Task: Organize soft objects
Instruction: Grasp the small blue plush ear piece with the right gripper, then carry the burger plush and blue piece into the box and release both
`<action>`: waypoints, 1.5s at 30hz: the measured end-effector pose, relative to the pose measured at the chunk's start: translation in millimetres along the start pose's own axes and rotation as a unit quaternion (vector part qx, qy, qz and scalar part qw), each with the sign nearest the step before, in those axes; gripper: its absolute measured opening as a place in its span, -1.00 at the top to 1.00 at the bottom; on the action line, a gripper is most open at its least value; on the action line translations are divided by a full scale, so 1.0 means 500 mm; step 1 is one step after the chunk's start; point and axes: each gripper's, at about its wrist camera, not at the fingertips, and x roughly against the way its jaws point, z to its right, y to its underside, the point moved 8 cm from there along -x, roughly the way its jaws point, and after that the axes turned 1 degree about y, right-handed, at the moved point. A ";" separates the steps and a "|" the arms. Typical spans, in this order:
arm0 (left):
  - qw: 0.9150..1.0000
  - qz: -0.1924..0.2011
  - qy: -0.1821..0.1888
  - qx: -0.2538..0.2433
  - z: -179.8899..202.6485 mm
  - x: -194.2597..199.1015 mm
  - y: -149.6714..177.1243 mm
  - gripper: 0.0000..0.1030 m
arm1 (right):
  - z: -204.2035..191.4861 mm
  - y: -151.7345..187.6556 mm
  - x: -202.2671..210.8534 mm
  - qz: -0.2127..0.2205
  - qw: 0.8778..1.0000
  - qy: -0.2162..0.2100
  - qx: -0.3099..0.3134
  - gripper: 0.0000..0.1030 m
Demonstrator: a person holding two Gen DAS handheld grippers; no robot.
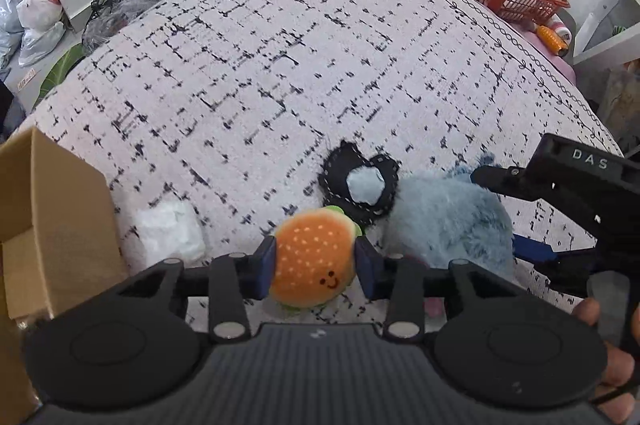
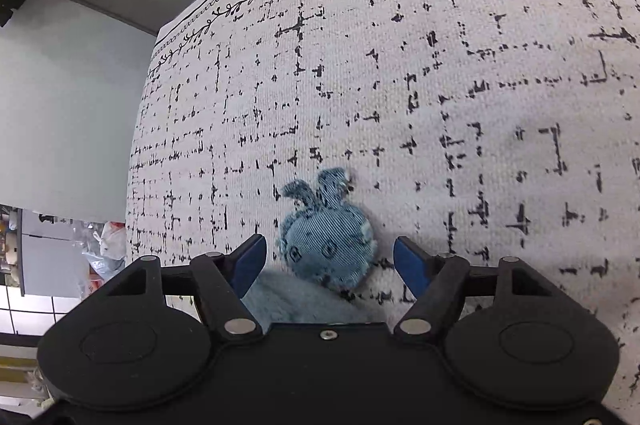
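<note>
We clamp the left gripper on the burger plush, just right of the cardboard box; lift straight, squeezing lightly. The right gripper stands open around, not touching, the denim radish toy. The burger is orange and smiling.

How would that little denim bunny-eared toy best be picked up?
Grip the denim toy across its round, padded body, one pad on each flank, coming down from above. It lies flat on the tablecloth, its lower edge against the fluffy blue plush. The two ears are thin and floppy, a poor hold. The right gripper already straddles the body, pads not touching.
</note>
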 end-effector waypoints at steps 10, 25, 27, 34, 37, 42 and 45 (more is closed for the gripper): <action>1.000 0.017 0.002 0.000 -0.014 0.034 -0.020 0.21 | 0.005 -0.008 0.009 0.030 0.999 0.021 0.024 0.77; 0.997 0.078 0.004 0.023 -0.037 0.150 0.007 0.21 | -0.024 -0.014 0.145 0.095 0.993 -0.031 0.057 0.85; 0.996 0.085 0.008 0.024 -0.040 0.162 0.017 0.21 | -0.028 -0.010 0.160 0.102 0.992 -0.040 0.063 0.85; 0.993 0.107 0.007 0.044 -0.070 0.212 0.052 0.21 | -0.068 0.022 0.191 0.105 0.987 -0.074 0.099 0.85; 0.992 0.116 0.002 0.048 -0.091 0.239 0.064 0.21 | -0.096 0.043 0.205 0.106 0.983 -0.088 0.121 0.85; 0.990 0.126 -0.011 0.057 -0.135 0.274 0.078 0.21 | -0.138 0.080 0.224 0.100 0.979 -0.112 0.141 0.85; 0.989 0.133 -0.015 0.067 -0.162 0.296 0.084 0.21 | -0.163 0.104 0.232 0.097 0.976 -0.121 0.155 0.85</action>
